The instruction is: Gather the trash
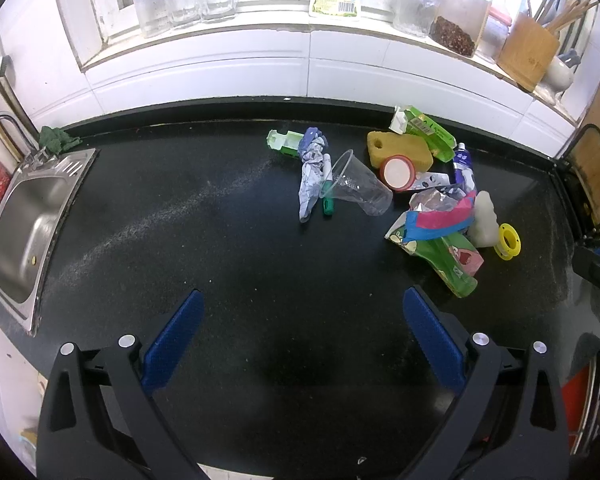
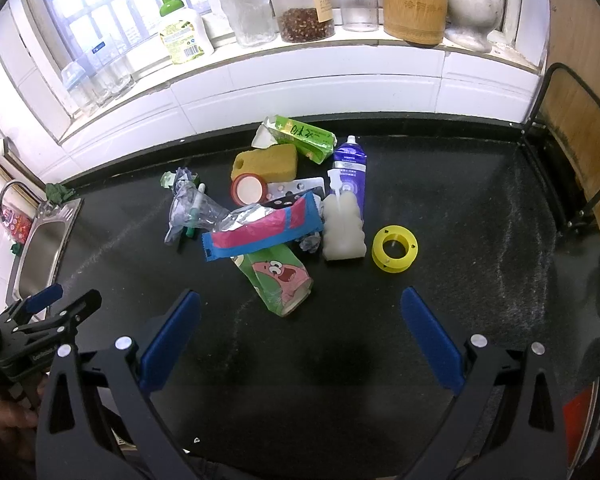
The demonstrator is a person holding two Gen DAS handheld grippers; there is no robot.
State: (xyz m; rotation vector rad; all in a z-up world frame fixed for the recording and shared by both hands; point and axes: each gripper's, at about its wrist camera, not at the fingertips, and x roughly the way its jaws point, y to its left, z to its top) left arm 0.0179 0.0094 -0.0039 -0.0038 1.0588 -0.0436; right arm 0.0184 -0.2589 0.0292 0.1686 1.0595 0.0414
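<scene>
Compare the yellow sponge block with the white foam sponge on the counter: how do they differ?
The yellow sponge block is flat-sided with a hole near one end; the white foam sponge has wavy, lumpy edges. The yellow one lies nearer the wall, the white one beside the yellow plastic spool. Both rest on the black countertop.

Two grippers, left gripper (image 1: 303, 302) and right gripper (image 2: 300, 300), both jaws spread wide. On counter: one yellow sponge (image 2: 265, 164), one white sponge (image 2: 343, 230), one yellow spool (image 2: 394, 248), one clear plastic cup (image 1: 358, 186), one purple spray bottle (image 2: 350, 168), one red-rimmed lid (image 2: 249, 189), one green marker (image 1: 327, 188), one blister pack (image 2: 296, 188), two green cartons (image 2: 300, 136) (image 1: 284, 142), two snack wrappers (image 2: 260, 230) (image 2: 278, 276). One sink (image 1: 24, 216).
</scene>
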